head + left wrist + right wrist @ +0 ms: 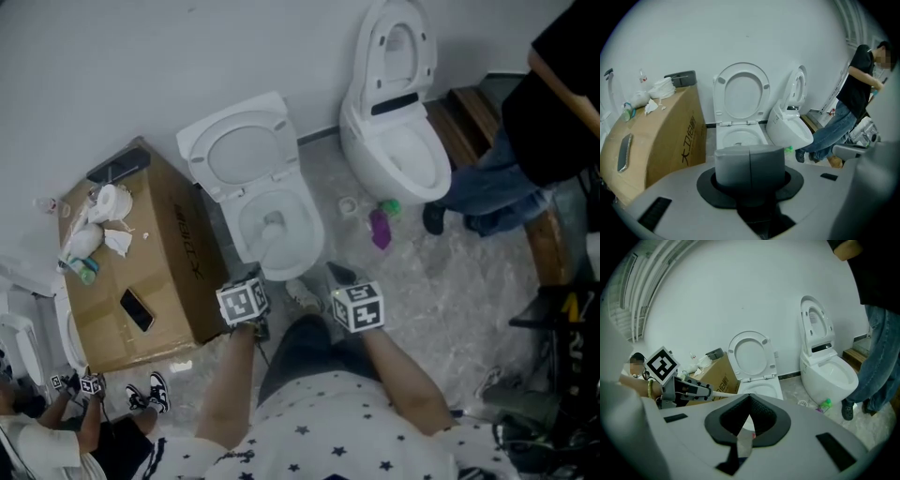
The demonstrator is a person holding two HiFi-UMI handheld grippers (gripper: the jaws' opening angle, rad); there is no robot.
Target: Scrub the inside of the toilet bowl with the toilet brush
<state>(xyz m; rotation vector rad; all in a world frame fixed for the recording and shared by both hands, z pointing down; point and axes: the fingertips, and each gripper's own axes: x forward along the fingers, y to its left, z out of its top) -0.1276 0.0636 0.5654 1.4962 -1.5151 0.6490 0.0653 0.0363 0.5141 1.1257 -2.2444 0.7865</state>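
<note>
A white toilet (272, 220) stands with its lid and seat up against the wall. The toilet brush (272, 226) has its head down inside the bowl, and its pale handle slants back to my left gripper (255, 275), which is shut on it. The right gripper view shows that handle (718, 393) running from the left gripper (684, 389) toward the toilet (761, 389). In the left gripper view the grey pads (733, 164) are pressed together, with the bowl (739, 137) just beyond. My right gripper (340, 275) hovers beside the bowl's front right, open (749, 414) and holding nothing.
A cardboard box (155, 258) with a phone and tissues sits left of the toilet. A second toilet (398, 155) stands to the right, with a purple bottle (380, 229) and a green item (391, 206) on the floor by it. A person in jeans (502, 183) stands far right.
</note>
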